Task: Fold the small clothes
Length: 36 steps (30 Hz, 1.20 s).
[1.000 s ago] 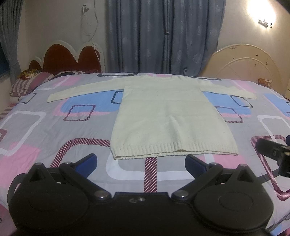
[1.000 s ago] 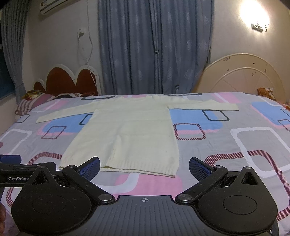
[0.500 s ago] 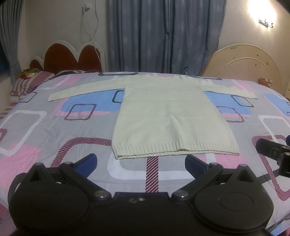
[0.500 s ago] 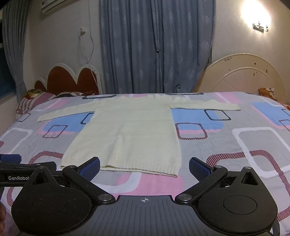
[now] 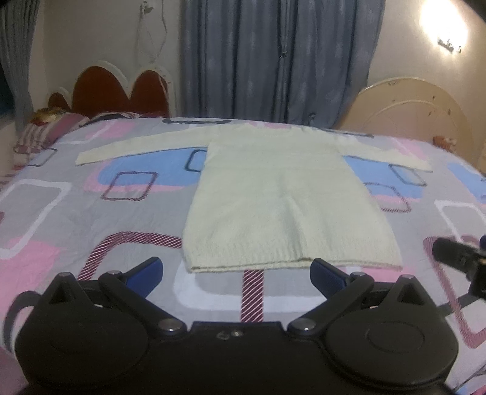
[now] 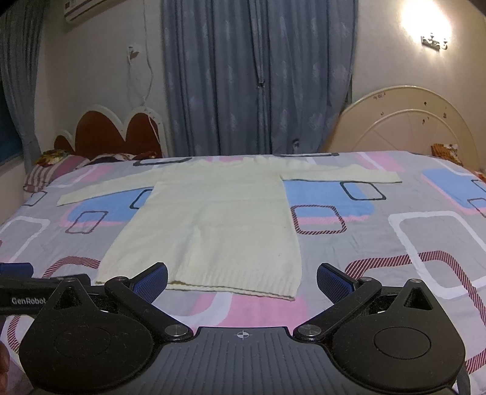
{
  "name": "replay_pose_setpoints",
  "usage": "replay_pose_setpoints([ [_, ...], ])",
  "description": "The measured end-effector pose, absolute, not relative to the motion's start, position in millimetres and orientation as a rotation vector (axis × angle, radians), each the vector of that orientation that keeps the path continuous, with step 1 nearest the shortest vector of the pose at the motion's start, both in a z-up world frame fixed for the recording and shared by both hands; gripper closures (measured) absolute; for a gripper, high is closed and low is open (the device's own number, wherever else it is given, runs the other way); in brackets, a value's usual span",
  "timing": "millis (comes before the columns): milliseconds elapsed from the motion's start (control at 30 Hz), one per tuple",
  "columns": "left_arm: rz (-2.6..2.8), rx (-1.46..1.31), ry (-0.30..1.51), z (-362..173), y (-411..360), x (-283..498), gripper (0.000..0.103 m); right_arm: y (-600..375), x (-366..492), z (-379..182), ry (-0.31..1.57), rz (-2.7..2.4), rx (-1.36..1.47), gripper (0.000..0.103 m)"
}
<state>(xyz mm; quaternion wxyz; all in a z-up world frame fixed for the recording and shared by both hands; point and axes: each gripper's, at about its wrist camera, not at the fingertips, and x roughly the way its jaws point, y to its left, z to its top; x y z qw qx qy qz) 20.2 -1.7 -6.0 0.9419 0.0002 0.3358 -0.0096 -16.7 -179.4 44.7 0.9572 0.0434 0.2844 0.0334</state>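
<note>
- Sweater (image 5: 285,200) in the left wrist view: cream knit, lying flat on the bedsheet (image 5: 91,212) with both sleeves stretched out sideways and the ribbed hem closest to the camera.
- Left gripper (image 5: 236,270) sits low in front of that hem, fingers spread wide, nothing between the blue pads (image 5: 145,270). The right-hand pad overlaps the hem edge in the picture, but honestly can't tell if it's touching the knit or just hovering in front of it.
- Off at the right edge of this view you can see a bit of the other tool poking in, black, above the sheet.
- Background is a red scalloped headboard (image 5: 121,91) on the left, grey-blue curtains (image 5: 273,60) in the middle, and a cream round headboard (image 5: 410,112) on the right. Striped pillow (image 5: 39,133) at the far left of the bed.
- Right wrist view: same sweater (image 6: 212,224), sitting a bit left of centre, hem near the camera, one sleeve reaching far right across a blue patch of the sheet.
- Right gripper (image 6: 242,278) is also wide open, holding nothing. Its left pad (image 6: 152,279) lines up with the hem's left part; contact isn't clear.
- Left tool's black bar with "GenRobot" on it (image 6: 27,293) shows at the left edge, just beside the hem corner.
- Wall lamp (image 6: 425,27) glows top right, air conditioner (image 6: 82,9) top left.
</note>
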Motion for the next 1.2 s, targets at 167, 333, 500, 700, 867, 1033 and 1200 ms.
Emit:
replay_pose_setpoints([
  [167, -0.062, -0.024, 0.704, -7, -3, 43, 0.0, -193, -2, 44, 0.584, 0.028, 0.09, 0.0],
  [333, -0.085, -0.01, 0.732, -9, -18, 70, 0.0, -210, 17, 44, 0.59, -0.009, 0.098, 0.0],
  [500, -0.172, -0.126, 0.629, -13, -15, 94, 0.0, -231, 44, 43, 0.593, -0.019, 0.11, 0.0],
  [700, -0.164, 0.012, 0.668, -26, -33, 154, 0.0, -270, 98, 44, 0.562, -0.055, 0.152, 0.0],
  [867, -0.081, 0.037, 0.643, -29, -32, 210, 0.0, -316, 156, 40, 0.523, -0.127, 0.2, 0.001],
  [1033, -0.046, 0.051, 0.604, -36, -32, 259, 0.003, -357, 213, 31, 0.48, -0.178, 0.222, 0.001],
  [1200, 0.026, 0.087, 0.587, -50, -31, 298, 0.003, -419, 280, 4, 0.475, -0.271, 0.275, 0.041],
])
